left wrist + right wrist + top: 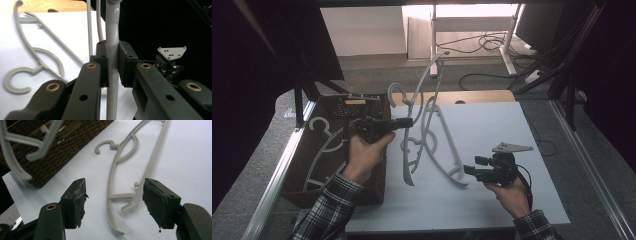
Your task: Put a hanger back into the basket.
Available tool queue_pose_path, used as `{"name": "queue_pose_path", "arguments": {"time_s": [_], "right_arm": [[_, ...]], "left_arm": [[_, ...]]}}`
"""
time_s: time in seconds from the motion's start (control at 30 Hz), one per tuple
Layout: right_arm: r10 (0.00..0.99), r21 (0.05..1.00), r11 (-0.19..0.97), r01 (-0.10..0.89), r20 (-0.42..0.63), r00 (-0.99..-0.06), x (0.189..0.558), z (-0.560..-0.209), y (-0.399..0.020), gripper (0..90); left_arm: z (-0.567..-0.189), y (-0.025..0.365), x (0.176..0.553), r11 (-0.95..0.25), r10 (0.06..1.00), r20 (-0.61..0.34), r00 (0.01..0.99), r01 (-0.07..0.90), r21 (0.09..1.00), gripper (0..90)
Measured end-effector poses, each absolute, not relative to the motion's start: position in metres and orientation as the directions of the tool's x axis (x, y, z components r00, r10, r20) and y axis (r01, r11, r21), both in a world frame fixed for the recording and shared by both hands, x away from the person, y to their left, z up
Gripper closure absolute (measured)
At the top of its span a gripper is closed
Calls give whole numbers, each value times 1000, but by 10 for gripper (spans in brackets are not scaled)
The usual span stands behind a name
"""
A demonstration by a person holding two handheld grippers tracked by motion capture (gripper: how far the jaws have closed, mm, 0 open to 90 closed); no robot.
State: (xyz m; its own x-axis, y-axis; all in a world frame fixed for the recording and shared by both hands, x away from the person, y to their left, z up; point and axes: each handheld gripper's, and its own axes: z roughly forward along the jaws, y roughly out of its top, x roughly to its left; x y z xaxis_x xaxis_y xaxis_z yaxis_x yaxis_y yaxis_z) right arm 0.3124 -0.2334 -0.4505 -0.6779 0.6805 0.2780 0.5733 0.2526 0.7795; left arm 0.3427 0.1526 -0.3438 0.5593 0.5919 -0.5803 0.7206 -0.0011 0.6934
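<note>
Two grey hangers are out on the white table (492, 200), and a person is working with a black gripper in each hand.

Near the middle left of the high view, the left gripper (408, 121) is squeezing tight on the lifted hanger (428, 75). That hanger is standing up in the air, with one long arm reaching toward the top middle of the frame and its lower end hanging down near the table. In the left gripper view, the grey bar of that hanger (112, 57) is running straight up the middle of the picture, and the two dark pads (102, 60) are pressing on it from both sides.

Down in the lower right of the high view, the right gripper (468, 170) is sitting low over the table. Its jaws are standing apart and are holding nothing. In the right gripper view, the flat hanger (140, 162) is lying on the white table in the gap between the two jaws, with its hook pointing toward the upper left. The pads (156, 202) are not touching it.

At the left side of the high view, a brown woven basket (377, 192) is sitting just beside the white table. Another pale hanger (324, 145) is lying inside it. The left hand (364, 155) is hovering over the basket's right edge.
</note>
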Motion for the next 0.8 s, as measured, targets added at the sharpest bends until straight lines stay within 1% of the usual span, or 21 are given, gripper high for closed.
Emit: {"name": "queue_pose_path", "arguments": {"time_s": [0.23,0.5,0.8], "right_arm": [[674,765,304,568,249,-696,312,-454,-226,359],[672,763,306,570,251,-697,313,-456,-225,360],[668,751,321,576,251,-700,313,-457,-222,360]], "left_arm": [[-321,177,347,-34,618,-551,560,720,694,810],[-292,214,346,-117,670,-468,576,705,700,810],[-283,259,338,-184,739,-379,557,708,682,810]]}}
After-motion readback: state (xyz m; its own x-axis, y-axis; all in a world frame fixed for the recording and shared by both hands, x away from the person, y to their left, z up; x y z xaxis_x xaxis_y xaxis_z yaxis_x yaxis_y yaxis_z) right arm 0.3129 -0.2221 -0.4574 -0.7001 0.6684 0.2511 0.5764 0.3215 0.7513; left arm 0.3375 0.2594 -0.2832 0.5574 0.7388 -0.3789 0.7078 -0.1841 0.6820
